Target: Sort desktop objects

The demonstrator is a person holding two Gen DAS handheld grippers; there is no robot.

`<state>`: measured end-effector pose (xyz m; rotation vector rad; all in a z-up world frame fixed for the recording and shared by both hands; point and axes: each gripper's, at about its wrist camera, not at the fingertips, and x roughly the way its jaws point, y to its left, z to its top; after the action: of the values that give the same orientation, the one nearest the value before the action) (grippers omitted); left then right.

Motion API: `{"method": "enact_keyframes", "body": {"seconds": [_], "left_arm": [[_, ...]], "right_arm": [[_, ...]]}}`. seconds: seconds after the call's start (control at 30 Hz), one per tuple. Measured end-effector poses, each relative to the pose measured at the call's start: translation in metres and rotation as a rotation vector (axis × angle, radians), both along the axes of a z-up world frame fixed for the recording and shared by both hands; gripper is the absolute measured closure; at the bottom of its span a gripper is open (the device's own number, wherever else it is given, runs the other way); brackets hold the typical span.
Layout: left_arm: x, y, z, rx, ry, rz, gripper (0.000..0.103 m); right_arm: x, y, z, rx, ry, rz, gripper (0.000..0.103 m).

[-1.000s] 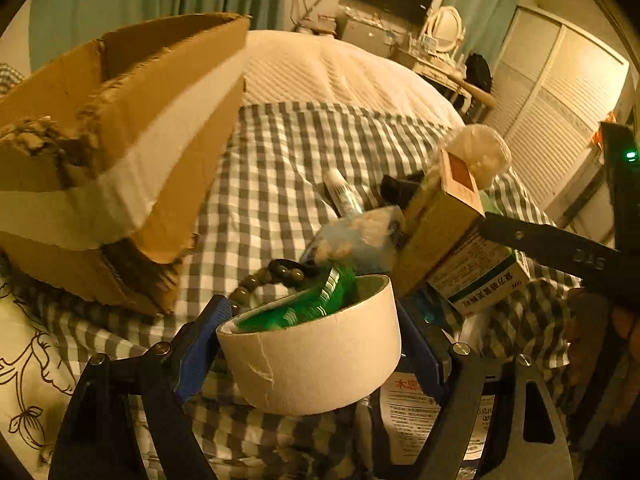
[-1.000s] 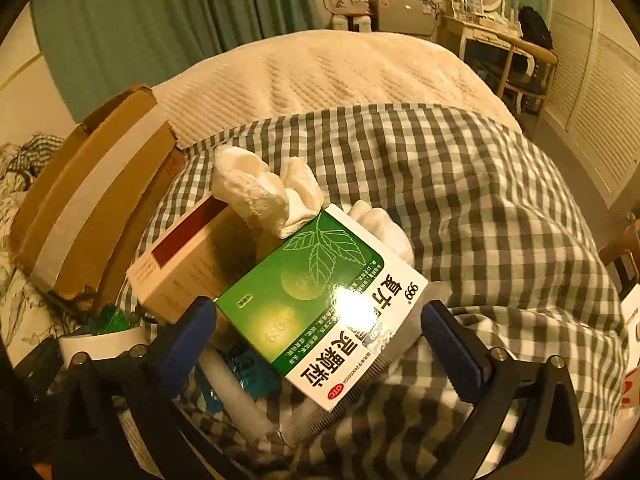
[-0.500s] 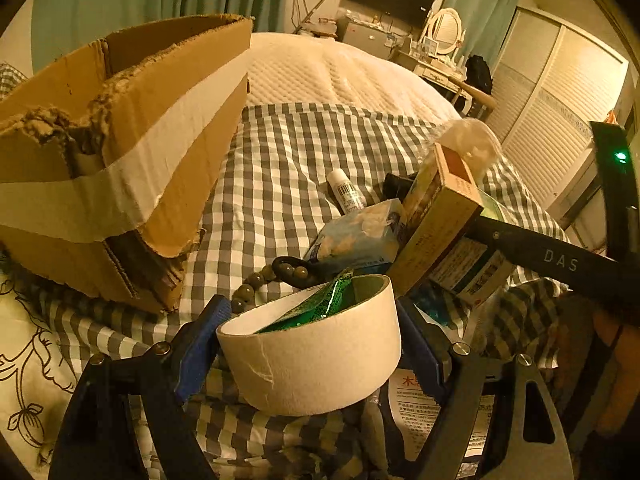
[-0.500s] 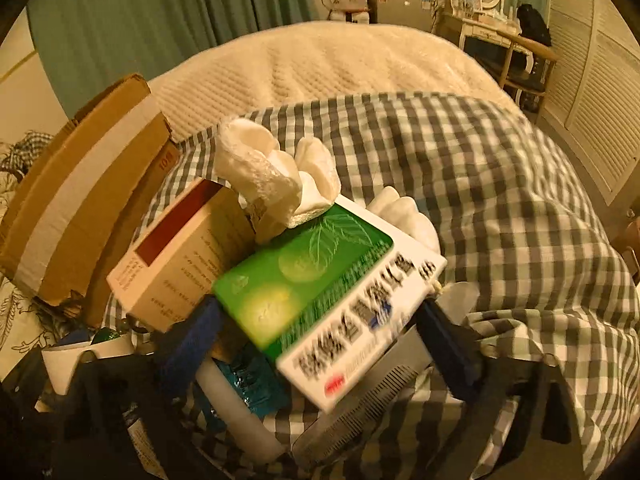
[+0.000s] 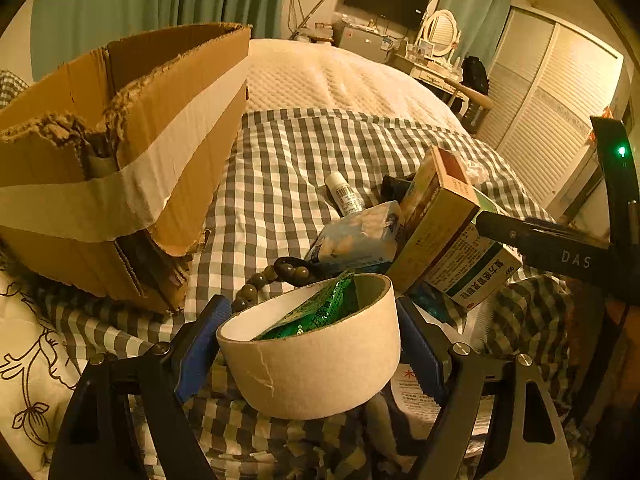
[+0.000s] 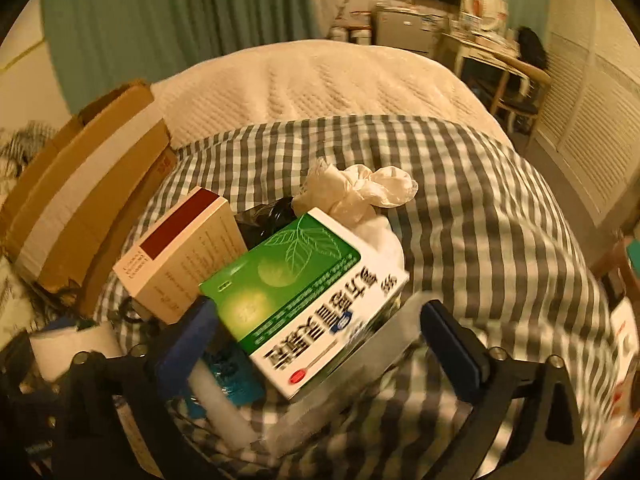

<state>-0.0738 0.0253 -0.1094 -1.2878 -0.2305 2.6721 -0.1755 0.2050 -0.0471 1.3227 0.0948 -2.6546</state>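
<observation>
Clamping the tape roll (image 5: 312, 364) beside the cardboard box (image 5: 120, 152), our right jaws open around the green medicine box (image 6: 304, 300), which may slip.

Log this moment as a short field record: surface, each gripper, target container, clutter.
surface: checked blanket on a bed
left gripper: fingers clamped on a roll of tape
right gripper: jaws opening, green medicine box between them
container: cardboard box, open, left of the pile
clutter: tan box, bead string, white bottle
</observation>
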Motion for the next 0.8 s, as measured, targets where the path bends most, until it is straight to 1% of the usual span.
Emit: {"method": "enact_keyframes", "body": {"seconds": [0.1,0.17,0.33,0.43,0.57,0.7,0.8], "left_arm": [[-0.005,-0.003,-0.004,0.013,-0.016,0.004,0.019],[-0.008,-0.004,-0.007,0.019,-0.026,0.005,0.019],[-0.011,-0.005,-0.011,0.024,-0.042,0.009,0.019],[-0.012,-0.006,-0.012,0.028,-0.045,0.011,0.019],[-0.011,-0.007,-0.011,0.028,-0.042,0.012,0.019],[-0.01,-0.008,-0.011,0.029,-0.039,0.013,0.019],[-0.01,-0.009,-0.012,0.033,-0.042,0.016,0.019]], "right_arm": [[-0.013,-0.006,0.0,0.046,-0.02,0.117,0.0],[-0.024,-0.011,-0.001,0.059,-0.039,0.195,0.0],[-0.043,-0.016,-0.015,-0.011,-0.128,0.301,0.0],[-0.035,-0.025,-0.018,-0.019,-0.123,0.35,0.0],[-0.011,-0.036,-0.016,0.065,-0.061,0.399,0.0],[0.001,-0.042,-0.014,0.125,-0.042,0.429,0.0],[0.009,-0.041,-0.011,0.151,-0.038,0.434,0.0]]}}
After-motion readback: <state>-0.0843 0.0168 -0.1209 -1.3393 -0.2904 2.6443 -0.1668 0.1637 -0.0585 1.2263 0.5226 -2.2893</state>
